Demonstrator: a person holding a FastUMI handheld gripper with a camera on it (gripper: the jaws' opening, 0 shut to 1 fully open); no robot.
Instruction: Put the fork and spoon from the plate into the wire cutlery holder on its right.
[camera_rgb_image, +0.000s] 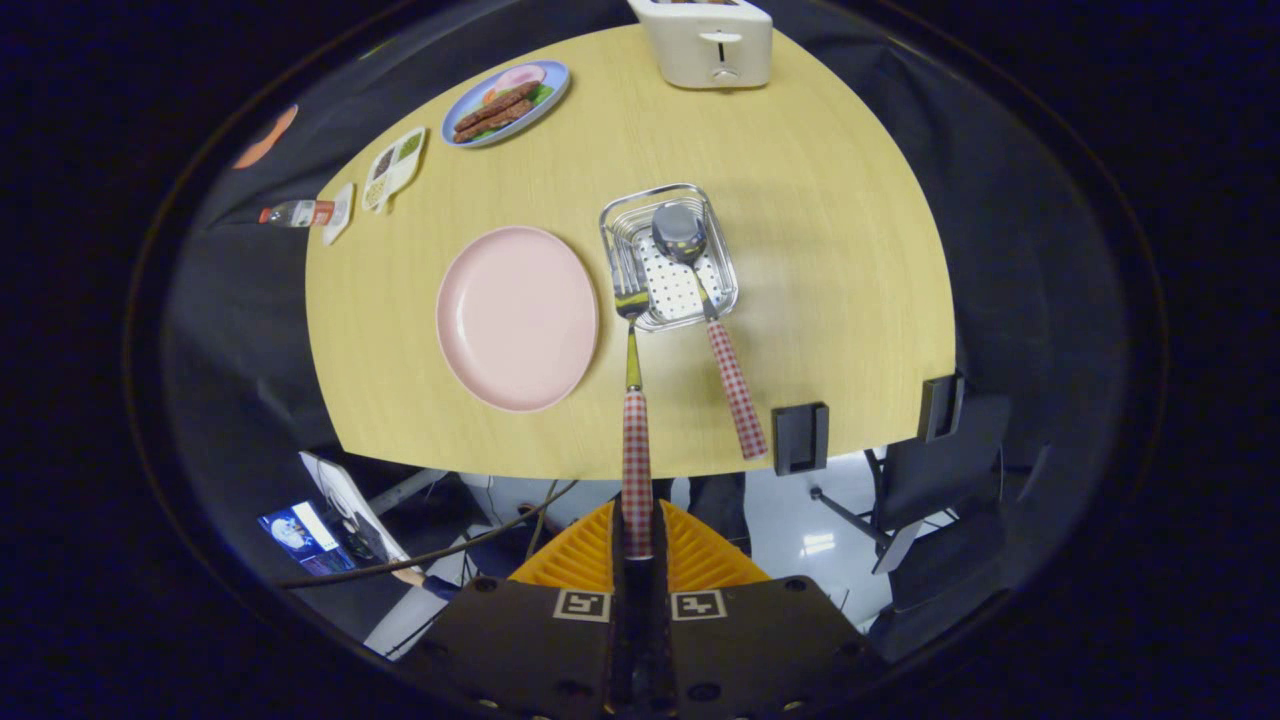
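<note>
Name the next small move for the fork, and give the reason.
Probably lower the fork tines-first into the wire cutlery holder, then release. The gripper is shut on its checked handle, its tines sit over the holder's near rim, and the spoon already leans inside.

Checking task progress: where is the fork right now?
The fork is clamped by its handle in the tool, tines at the wire holder's near-left rim, beside the spoon.
</note>
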